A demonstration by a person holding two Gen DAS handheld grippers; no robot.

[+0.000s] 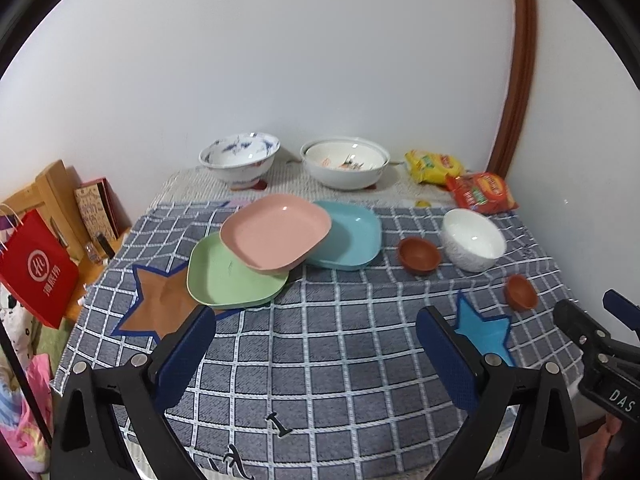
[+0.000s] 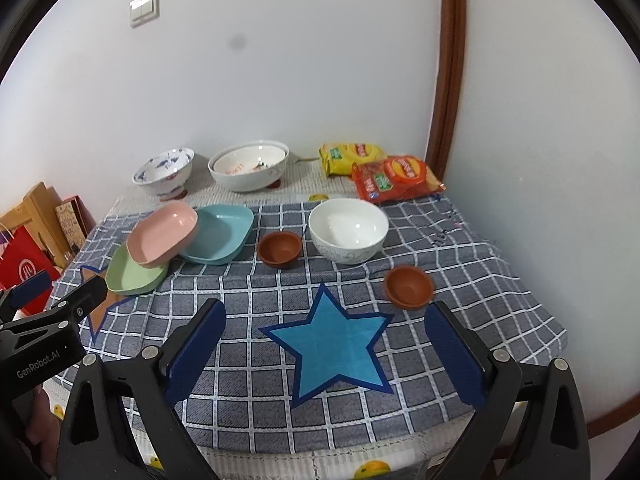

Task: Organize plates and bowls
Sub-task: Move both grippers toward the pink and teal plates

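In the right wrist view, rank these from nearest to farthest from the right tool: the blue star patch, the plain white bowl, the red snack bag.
From the right tool:
1. Blue star patch, on the cloth directly between its fingers.
2. Plain white bowl, mid-table, slightly right.
3. Red snack bag, at the back right near the wall.

- "GenRobot.AI" is printed in white on the black body of the left gripper [image 2: 38, 358], seen from the right wrist view.
- "DAS" is read in white on the black body of the right gripper [image 1: 618, 398]; the rest is cut off.
- A white circular logo and white Chinese characters are carried on the red paper bag [image 1: 38, 270]; they cannot be read with certainty.
- Brand ovals are shown on the yellow snack bag [image 2: 352, 156] and red snack bag [image 2: 396, 178], but are too blurred to read.
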